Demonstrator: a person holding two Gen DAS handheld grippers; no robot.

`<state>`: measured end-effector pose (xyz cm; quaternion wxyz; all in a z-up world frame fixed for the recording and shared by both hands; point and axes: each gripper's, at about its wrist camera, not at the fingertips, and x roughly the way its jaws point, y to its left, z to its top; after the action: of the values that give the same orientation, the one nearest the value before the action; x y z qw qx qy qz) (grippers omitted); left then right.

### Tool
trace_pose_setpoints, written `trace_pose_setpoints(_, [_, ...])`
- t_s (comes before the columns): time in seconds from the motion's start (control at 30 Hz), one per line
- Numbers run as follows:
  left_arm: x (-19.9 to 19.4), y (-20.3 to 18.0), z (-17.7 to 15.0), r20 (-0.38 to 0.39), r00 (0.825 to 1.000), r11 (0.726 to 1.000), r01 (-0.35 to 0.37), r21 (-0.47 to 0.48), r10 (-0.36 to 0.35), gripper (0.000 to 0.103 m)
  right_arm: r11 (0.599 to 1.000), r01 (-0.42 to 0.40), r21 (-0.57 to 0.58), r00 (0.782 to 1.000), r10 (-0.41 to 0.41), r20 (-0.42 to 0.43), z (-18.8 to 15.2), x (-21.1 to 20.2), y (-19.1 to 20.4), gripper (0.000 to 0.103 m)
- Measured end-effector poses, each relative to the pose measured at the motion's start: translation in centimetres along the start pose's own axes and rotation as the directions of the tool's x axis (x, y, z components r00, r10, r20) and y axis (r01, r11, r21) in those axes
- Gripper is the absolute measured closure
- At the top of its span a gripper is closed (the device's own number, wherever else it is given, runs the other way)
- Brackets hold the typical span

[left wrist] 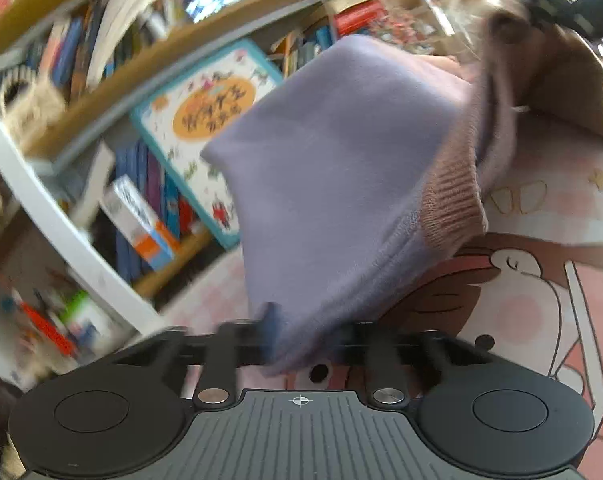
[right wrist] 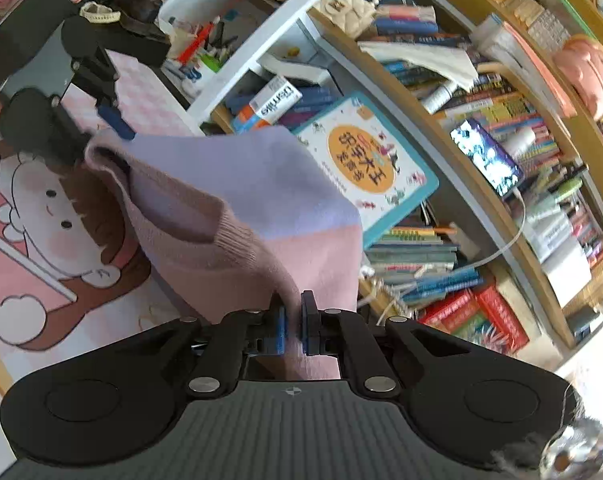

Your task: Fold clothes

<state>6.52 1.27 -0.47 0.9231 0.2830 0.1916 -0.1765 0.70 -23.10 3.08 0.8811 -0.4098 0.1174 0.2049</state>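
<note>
A knit sweater, lilac with a dusty pink lower band and ribbed cuff, hangs stretched in the air between both grippers; it shows in the left wrist view [left wrist: 333, 152] and the right wrist view [right wrist: 241, 184]. My left gripper [left wrist: 297, 340] is shut on a lilac edge of the sweater; it also shows from outside in the right wrist view [right wrist: 113, 120]. My right gripper [right wrist: 294, 328] is shut on the pink edge, cloth pinched between its blue pads [right wrist: 282, 330]. It appears far off in the left wrist view [left wrist: 541, 4], blurred.
A pink cartoon-print cover [left wrist: 541, 300] lies below the sweater, also in the right wrist view [right wrist: 33, 240]. Behind stands a crowded bookshelf [right wrist: 481, 128] with a teal-framed picture book [right wrist: 365, 168] leaning on it. A white shelf frame [left wrist: 45, 216] stands at left.
</note>
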Motion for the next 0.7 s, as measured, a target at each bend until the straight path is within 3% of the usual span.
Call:
trace_pose_setpoints(0.07, [-1.2, 1.6, 0.2, 0.035, 0.999, 0.994, 0.02, -0.103, -0.017, 0.096, 1.0, 0.007, -0.004, 0.999, -0.007, -0.035, -0.5, -0.1, 0.4, 0.08])
trace_pose_setpoints(0.13, [-2.8, 2.8, 0.5, 0.081, 0.997, 0.985, 0.018, -0.174, -0.004, 0.096, 1.0, 0.01, -0.025, 0.997, -0.012, -0.082, -1.4, -0.1, 1.1, 0.075])
trace_pose_setpoints(0.2, [-4.7, 3.3, 0.6, 0.118, 0.993, 0.978, -0.003, -0.207, 0.028, 0.096, 1.0, 0.004, -0.02, 0.994, -0.006, -0.111, -2.1, -0.3, 1.3, 0.094])
trace_pose_setpoints(0.23, [-5.7, 3.4, 0.7, 0.14, 0.989, 0.975, -0.006, -0.221, 0.038, 0.096, 1.0, 0.004, -0.007, 0.993, -0.005, -0.114, -2.5, -0.5, 1.4, 0.097])
trace_pose_setpoints(0.37, [-10.6, 4.2, 1.4, 0.241, 0.966, 0.963, -0.03, -0.268, 0.098, 0.095, 0.983, 0.107, 0.148, 0.994, -0.11, 0.007, -1.6, -4.2, -0.8, 0.097])
trace_pose_setpoints(0.43, [-13.6, 4.6, 2.4, 0.322, 0.933, 0.957, -0.067, -0.283, 0.16, 0.095, 0.961, 0.17, 0.219, 0.977, -0.193, 0.086, -0.5, -6.9, -2.3, 0.097])
trace_pose_setpoints(0.47, [-15.2, 4.8, 3.0, 0.371, 0.907, 0.952, -0.091, -0.291, 0.2, 0.095, 0.95, 0.203, 0.237, 0.963, -0.238, 0.129, 0.2, -8.4, -2.8, 0.097])
trace_pose_setpoints(0.53, [-18.3, 5.1, 4.1, 0.469, 0.836, 0.94, -0.143, -0.311, 0.283, 0.095, 0.923, 0.278, 0.266, 0.914, -0.339, 0.222, 1.6, -11.3, -3.6, 0.097])
trace_pose_setpoints(0.6, [-21.3, 5.3, 4.9, 0.566, 0.741, 0.921, -0.192, -0.338, 0.362, 0.095, 0.895, 0.333, 0.297, 0.851, -0.421, 0.315, 2.7, -13.6, -4.1, 0.097])
trace_pose_setpoints(0.67, [-24.0, 5.5, 5.5, 0.646, 0.637, 0.903, -0.219, -0.37, 0.419, 0.095, 0.865, 0.376, 0.334, 0.772, -0.491, 0.403, 3.7, -15.9, -4.6, 0.097])
trace_pose_setpoints(0.7, [-24.9, 5.6, 5.7, 0.673, 0.598, 0.897, -0.223, -0.382, 0.435, 0.095, 0.85, 0.392, 0.352, 0.733, -0.52, 0.439, 4.2, -16.8, -4.8, 0.097])
